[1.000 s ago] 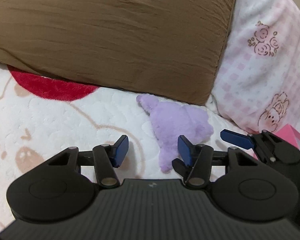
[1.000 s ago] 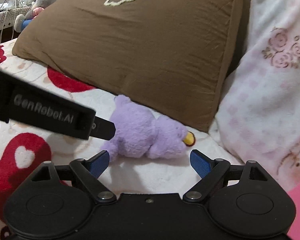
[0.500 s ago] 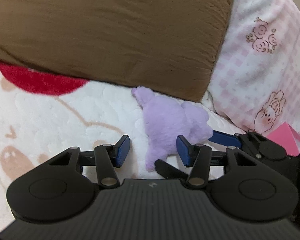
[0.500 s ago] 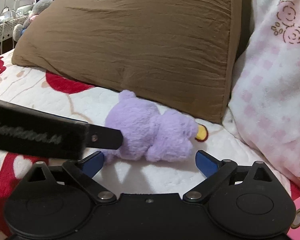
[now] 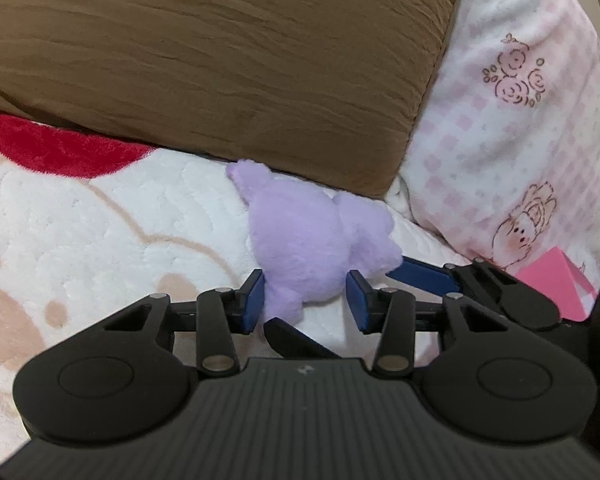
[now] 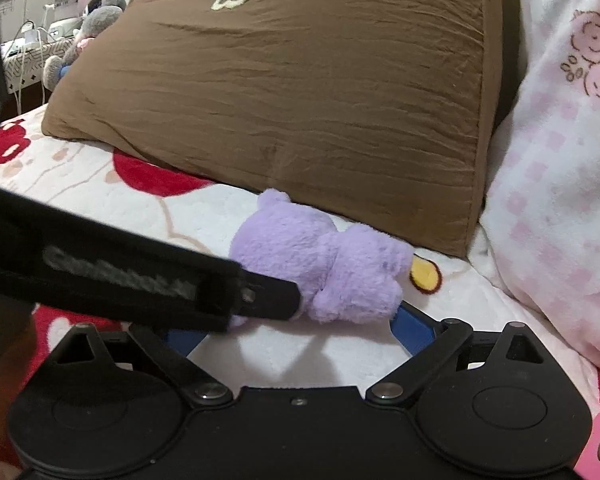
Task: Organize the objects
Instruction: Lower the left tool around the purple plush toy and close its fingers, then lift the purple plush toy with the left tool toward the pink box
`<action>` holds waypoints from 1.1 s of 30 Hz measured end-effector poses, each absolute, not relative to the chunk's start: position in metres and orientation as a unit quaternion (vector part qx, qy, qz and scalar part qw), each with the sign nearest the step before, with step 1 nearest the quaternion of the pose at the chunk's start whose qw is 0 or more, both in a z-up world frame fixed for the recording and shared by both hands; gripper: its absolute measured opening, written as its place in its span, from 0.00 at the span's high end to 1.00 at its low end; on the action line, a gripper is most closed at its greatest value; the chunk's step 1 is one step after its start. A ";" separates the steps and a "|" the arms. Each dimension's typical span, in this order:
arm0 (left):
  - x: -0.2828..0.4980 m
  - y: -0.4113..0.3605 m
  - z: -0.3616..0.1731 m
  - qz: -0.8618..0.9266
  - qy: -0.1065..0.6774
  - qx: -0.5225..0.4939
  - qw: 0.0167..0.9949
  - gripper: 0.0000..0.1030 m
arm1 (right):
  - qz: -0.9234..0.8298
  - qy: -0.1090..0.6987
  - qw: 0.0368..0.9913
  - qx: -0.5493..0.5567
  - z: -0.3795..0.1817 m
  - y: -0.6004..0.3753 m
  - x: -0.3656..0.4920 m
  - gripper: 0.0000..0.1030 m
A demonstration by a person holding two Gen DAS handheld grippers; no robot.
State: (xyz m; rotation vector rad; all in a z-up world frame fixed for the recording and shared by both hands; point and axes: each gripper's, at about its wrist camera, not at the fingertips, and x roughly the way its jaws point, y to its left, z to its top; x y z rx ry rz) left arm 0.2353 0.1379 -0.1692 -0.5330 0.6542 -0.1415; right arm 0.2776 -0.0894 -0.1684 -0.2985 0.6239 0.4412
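Observation:
A small purple plush toy [image 5: 312, 240] lies face down on the white and red fleece blanket [image 5: 100, 240], right at the foot of a brown pillow [image 5: 220, 60]. My left gripper [image 5: 306, 300] is open, its blue pads either side of the toy's near end; the left pad touches the fur. My right gripper [image 6: 296, 330] is open wide with the toy [image 6: 320, 260] between its blue pads. The left gripper's black body [image 6: 120, 268] crosses the right wrist view and hides the right gripper's left pad partly. The right gripper's blue finger [image 5: 420, 276] shows beside the toy in the left wrist view.
A pink and white patterned pillow [image 5: 520, 120] stands to the right of the brown one. A pink box [image 5: 556, 280] lies at the right edge. A grey plush [image 6: 96, 24] and appliances sit on a shelf beyond the bed at far left.
Both grippers have moved forward onto the purple toy. It now sits between the pads of each, where before it lay ahead of them. Both stay open.

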 end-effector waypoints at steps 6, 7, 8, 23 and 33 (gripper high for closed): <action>0.235 0.144 -0.170 -0.074 0.314 -0.272 0.907 0.59 | 0.212 0.294 0.921 -0.143 -0.168 -0.088 0.277 0.05; 0.235 0.144 -0.170 -0.074 0.314 -0.268 0.908 0.59 | 0.212 0.295 0.921 -0.141 -0.168 -0.088 0.277 0.05; 0.235 0.143 -0.169 -0.075 0.315 -0.265 0.908 0.59 | 0.213 0.295 0.921 -0.140 -0.168 -0.088 0.277 0.05; 0.224 0.126 -0.163 -0.104 0.374 -0.277 0.879 0.58 | 0.217 0.309 0.917 -0.127 -0.154 -0.105 0.239 0.05; 0.193 0.114 -0.153 -0.127 0.440 -0.271 0.847 0.52 | 0.232 0.349 0.904 -0.088 -0.154 -0.117 0.200 0.05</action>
